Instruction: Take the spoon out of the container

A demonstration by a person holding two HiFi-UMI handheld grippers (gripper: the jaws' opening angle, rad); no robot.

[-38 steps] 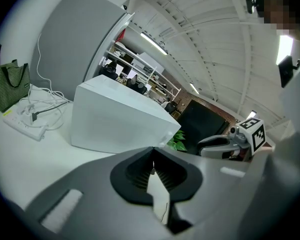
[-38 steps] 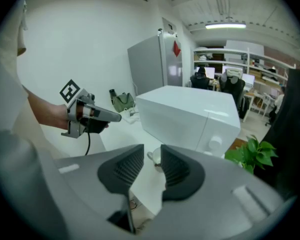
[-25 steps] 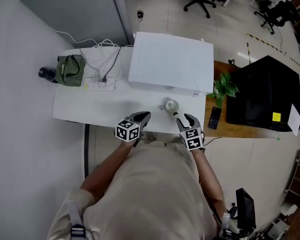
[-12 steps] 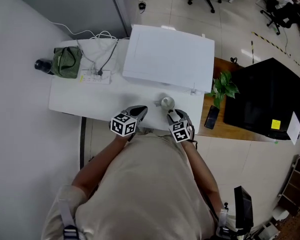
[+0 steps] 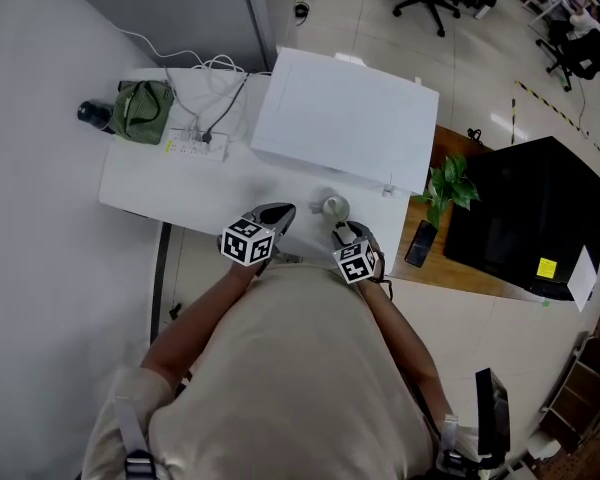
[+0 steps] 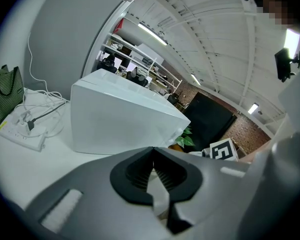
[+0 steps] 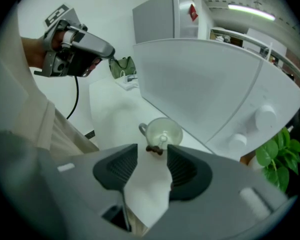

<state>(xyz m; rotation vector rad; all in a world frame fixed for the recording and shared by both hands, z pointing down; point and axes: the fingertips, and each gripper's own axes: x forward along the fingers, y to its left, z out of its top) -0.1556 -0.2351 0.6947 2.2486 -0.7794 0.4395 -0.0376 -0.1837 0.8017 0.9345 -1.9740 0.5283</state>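
A small clear cup (image 5: 333,206) with a handle stands near the front edge of the white table (image 5: 180,193). In the right gripper view the cup (image 7: 161,130) holds a spoon (image 7: 154,149) whose brown handle end sticks up toward me. My right gripper (image 5: 342,231) hangs just in front of the cup, pointing steeply down. Its jaws have just been opening and stand open (image 7: 151,156); the brown handle end shows in the gap at the tips, untouched. My left gripper (image 5: 280,212) hovers left of the cup, its jaws (image 6: 152,153) shut on nothing.
A large white box (image 5: 345,118) fills the table behind the cup. A green bag (image 5: 140,111), cables and a power strip (image 5: 198,140) lie at the far left. Right of the table are a plant (image 5: 450,183), a phone (image 5: 417,243) and a black case (image 5: 520,218).
My right gripper has dropped and closed in on the cup from the right. The left gripper has crept a little toward the cup.
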